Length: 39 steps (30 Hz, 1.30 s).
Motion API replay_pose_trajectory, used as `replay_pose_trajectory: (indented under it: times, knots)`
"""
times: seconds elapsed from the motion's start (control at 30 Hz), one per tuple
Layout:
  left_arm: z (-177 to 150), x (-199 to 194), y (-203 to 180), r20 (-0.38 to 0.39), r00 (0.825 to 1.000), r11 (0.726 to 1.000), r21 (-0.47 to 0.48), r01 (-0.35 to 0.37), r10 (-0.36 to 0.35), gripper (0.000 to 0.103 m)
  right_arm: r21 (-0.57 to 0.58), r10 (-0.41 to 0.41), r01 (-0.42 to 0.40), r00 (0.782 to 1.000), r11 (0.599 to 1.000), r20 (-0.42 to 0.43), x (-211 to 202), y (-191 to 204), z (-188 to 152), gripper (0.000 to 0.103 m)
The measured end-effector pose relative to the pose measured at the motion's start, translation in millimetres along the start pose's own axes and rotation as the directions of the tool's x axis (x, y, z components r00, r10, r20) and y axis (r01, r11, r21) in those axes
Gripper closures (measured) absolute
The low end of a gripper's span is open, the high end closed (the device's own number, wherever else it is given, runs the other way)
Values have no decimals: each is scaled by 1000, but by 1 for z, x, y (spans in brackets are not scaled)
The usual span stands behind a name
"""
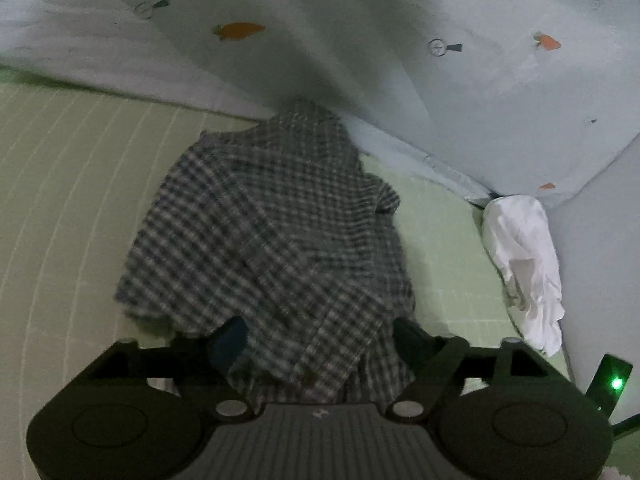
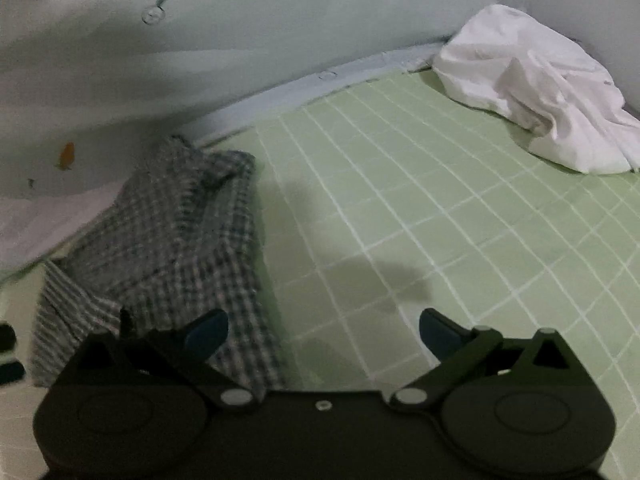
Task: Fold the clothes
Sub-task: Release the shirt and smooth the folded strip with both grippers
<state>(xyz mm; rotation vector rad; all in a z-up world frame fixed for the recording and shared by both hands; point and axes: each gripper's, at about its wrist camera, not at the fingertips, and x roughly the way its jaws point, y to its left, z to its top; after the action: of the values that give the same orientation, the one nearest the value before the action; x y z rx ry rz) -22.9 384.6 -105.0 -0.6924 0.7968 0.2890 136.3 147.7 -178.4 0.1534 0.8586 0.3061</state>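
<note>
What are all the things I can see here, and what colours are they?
checked garment: one, grey and white check, crumpled on the green sheet, its far end against the pale cover
white cloth: one, white, crumpled in the far corner of the sheet
green sheet: one, light green with white grid lines, under both cloths
pale cover: one, pale blue with small orange carrot prints, rising behind the sheet
left gripper: one, black with blue pads, jaws open, checked fabric lying between them
right gripper: one, black with blue pads, jaws open over the sheet, left finger over the garment's edge
</note>
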Motion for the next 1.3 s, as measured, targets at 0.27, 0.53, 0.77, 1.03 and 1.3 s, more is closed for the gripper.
replay_pose_trajectory:
  times: [0.27, 0.53, 0.77, 1.03, 1.3]
  knots:
    - [-8, -1, 31, -103, 950, 955, 27, -294, 295, 16, -20, 272, -275, 958, 961, -86, 19, 57, 2, 5]
    - [-35, -28, 46, -149, 924, 934, -8, -358, 353, 16, -139, 323, -345, 933, 928, -158, 37, 106, -10, 71]
    - [-54, -51, 36, -106, 937, 941, -21, -338, 334, 16, -153, 345, -352, 936, 924, -71, -13, 90, -24, 101]
    - [-83, -75, 12, -95, 955, 959, -11, -283, 281, 16, -140, 370, -377, 926, 915, -74, -71, 72, -54, 101]
    - [-116, -85, -5, -129, 949, 957, -2, -291, 288, 16, -119, 368, -377, 925, 919, -92, -114, 46, -76, 101]
